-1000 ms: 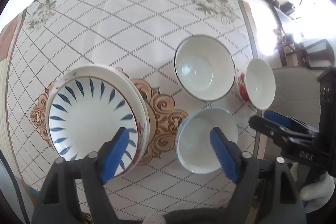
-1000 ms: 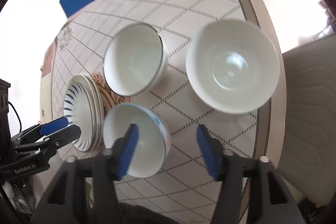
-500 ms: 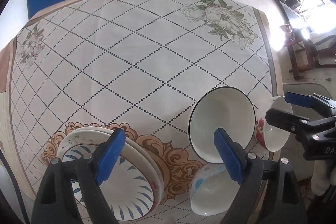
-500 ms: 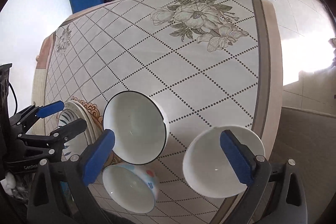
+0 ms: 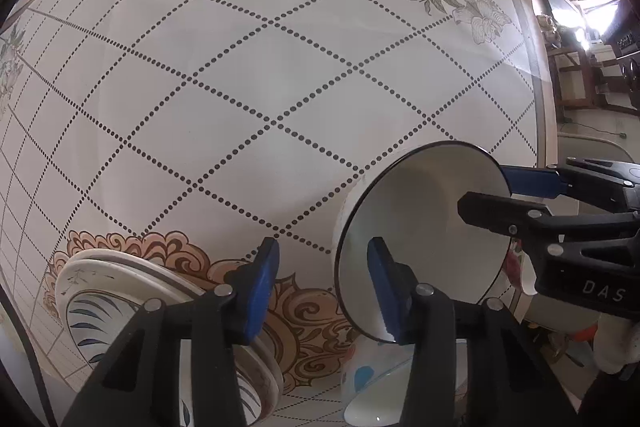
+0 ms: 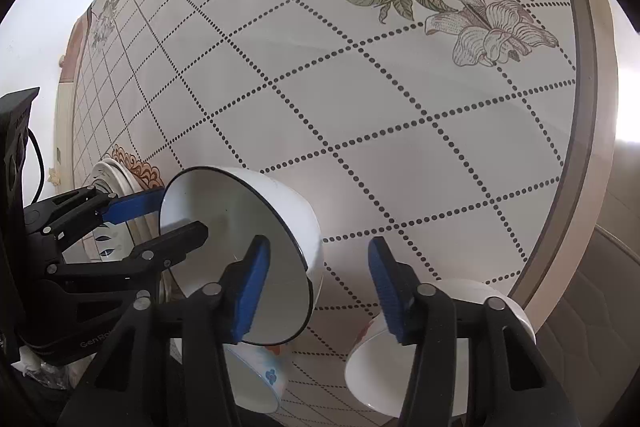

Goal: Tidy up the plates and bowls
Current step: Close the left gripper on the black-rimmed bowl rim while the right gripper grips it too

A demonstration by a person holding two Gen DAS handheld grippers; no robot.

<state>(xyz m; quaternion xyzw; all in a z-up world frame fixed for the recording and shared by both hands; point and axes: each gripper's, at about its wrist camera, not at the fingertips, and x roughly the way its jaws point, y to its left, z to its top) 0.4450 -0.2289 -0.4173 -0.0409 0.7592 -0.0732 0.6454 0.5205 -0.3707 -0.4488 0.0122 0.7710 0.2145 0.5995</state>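
Plate stack (image 5: 120, 291) cut off at bottom edge, partly behind left gripper (image 5: 322, 285) arm. Blue-patterned bowl (image 5: 368, 379) mostly hidden under black-rimmed bowl (image 5: 424, 235). Red-flowered bowl (image 6: 400, 355) part hidden behind right gripper (image 6: 316, 287) finger.

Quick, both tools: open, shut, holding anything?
Left tool: jaws closing over rim of black-rimmed bowl, not gripping.
Right tool: jaws closing over that bowl's opposite rim, not gripping.
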